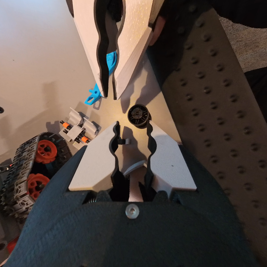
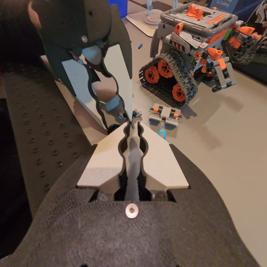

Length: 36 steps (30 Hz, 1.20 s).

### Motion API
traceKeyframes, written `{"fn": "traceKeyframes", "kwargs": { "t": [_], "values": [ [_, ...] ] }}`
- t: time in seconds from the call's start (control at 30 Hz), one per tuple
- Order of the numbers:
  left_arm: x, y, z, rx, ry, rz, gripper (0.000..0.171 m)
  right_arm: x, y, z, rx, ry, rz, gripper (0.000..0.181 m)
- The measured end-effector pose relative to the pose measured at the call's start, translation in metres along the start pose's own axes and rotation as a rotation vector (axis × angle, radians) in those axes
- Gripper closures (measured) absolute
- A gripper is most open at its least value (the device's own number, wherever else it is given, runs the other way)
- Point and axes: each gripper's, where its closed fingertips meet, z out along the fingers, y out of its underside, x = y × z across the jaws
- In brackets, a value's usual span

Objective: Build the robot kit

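My left gripper (image 1: 133, 123) is open and points down at the pale table (image 1: 43, 57). A black wheel (image 1: 138, 117) lies on its side against its right fingertip. A small grey and black connector piece (image 1: 125, 141) lies between its fingers, next to the left pad. My right gripper (image 2: 133, 124) faces it tip to tip, its jaws almost closed with a narrow empty gap. In the right wrist view the left gripper (image 2: 118, 124) stands open just ahead, with the wheel (image 2: 114, 127) and the small piece (image 2: 136, 114) at its tips. The right gripper (image 1: 111, 97) also shows in the left wrist view.
A grey assembly with orange pins (image 2: 164, 114) lies right of the tips. A tracked brick robot with orange wheels (image 2: 187, 60) stands behind it. A blue tool (image 1: 92, 98) lies under the right gripper. A black perforated board (image 1: 216, 115) borders the table edge. My right fingertips sit around 4 cm from my left ones.
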Motion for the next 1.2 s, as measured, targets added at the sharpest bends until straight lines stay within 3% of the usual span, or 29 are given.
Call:
{"fn": "traceKeyframes", "kwargs": {
  "t": [0.47,0.83,1.2],
  "values": [
    [-0.009,0.005,-0.027,-0.003,-0.012,0.015,0.135,0.013,0.001,-0.003,0.021,0.071,-0.015,0.174],
    [-0.006,0.019,-0.020,-0.034,0.042,0.017,0.136,-0.022,0.014,0.016,-0.117,-0.048,-0.205,0.170],
    [-0.009,0.019,-0.018,-0.038,0.032,0.020,0.136,-0.026,0.024,0.026,-0.205,-0.049,-0.248,0.178]
  ]
}}
